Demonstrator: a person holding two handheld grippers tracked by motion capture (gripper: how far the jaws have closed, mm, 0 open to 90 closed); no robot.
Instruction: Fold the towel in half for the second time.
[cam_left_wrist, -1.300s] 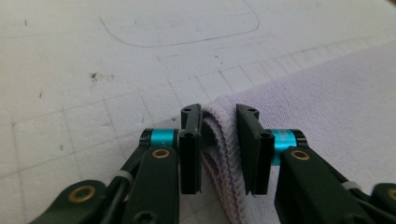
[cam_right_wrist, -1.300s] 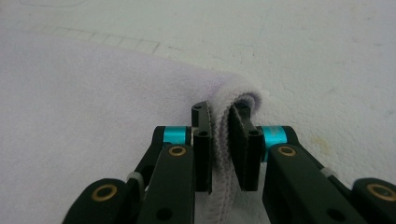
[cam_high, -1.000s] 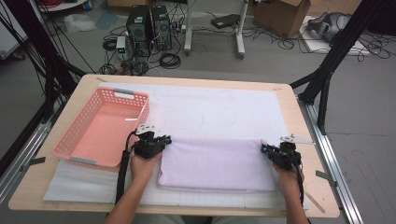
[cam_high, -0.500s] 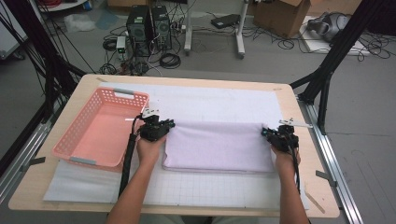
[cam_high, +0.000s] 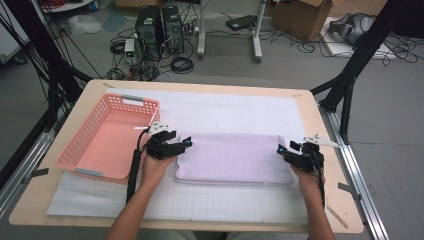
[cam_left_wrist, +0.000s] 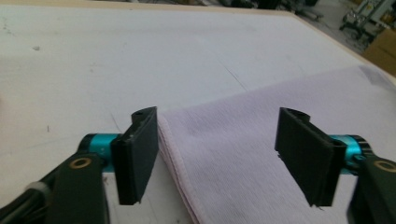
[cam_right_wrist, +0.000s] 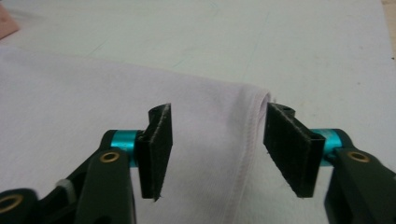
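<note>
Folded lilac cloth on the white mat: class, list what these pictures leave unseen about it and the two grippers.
- Folded lilac cloth: its underside and layer count, hidden by its own top layer in the high view.
- Left gripper: the cloth's near edge is cut off by the left gripper view's bottom.
- Right gripper: too small in the high view to judge its jaw gap.

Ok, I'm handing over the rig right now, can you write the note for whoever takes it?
Left tool: open, jaws have just been opening, astride the cloth's left edge, not gripping.
Right tool: open, jaws just opened too, over the cloth's right edge, pads clear.
Cloth: lilac, folded into a long flat rectangle on the white mat, right of the pink basket.
Done: this fold laid down and released.
Left, likely: fold again or move it to the basket, which looks empty.
</note>
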